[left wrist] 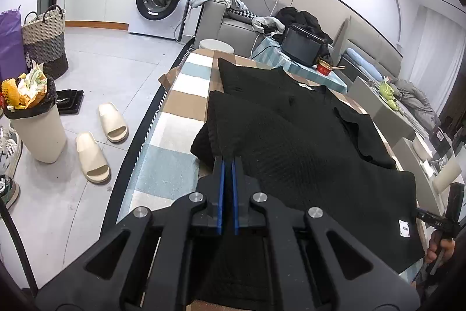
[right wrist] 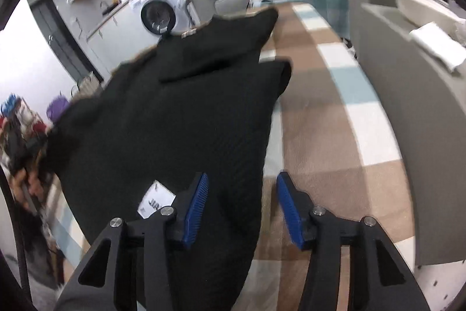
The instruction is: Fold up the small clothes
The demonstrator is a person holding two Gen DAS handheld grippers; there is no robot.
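Note:
A black knit garment [left wrist: 291,136] lies partly folded on a checked cloth-covered table [left wrist: 180,95]. A white label [left wrist: 404,229] shows at its near right corner. My left gripper [left wrist: 228,161] is shut, its blue pads pinching the garment's near left edge. In the right wrist view the same garment [right wrist: 174,121] fills the left and middle. My right gripper [right wrist: 241,182] is open at the garment's right edge, with its left pad [right wrist: 198,200] over the cloth and its right pad [right wrist: 287,203] over the bare table [right wrist: 335,142]. The label [right wrist: 155,198] lies by the left pad.
A black box [left wrist: 303,44] and a red bowl [left wrist: 325,67] stand on a far table. Grey cartons [right wrist: 407,77] stand along the table's right side. On the floor at left are a full bin [left wrist: 35,124], slippers [left wrist: 102,142] and a basket [left wrist: 43,40].

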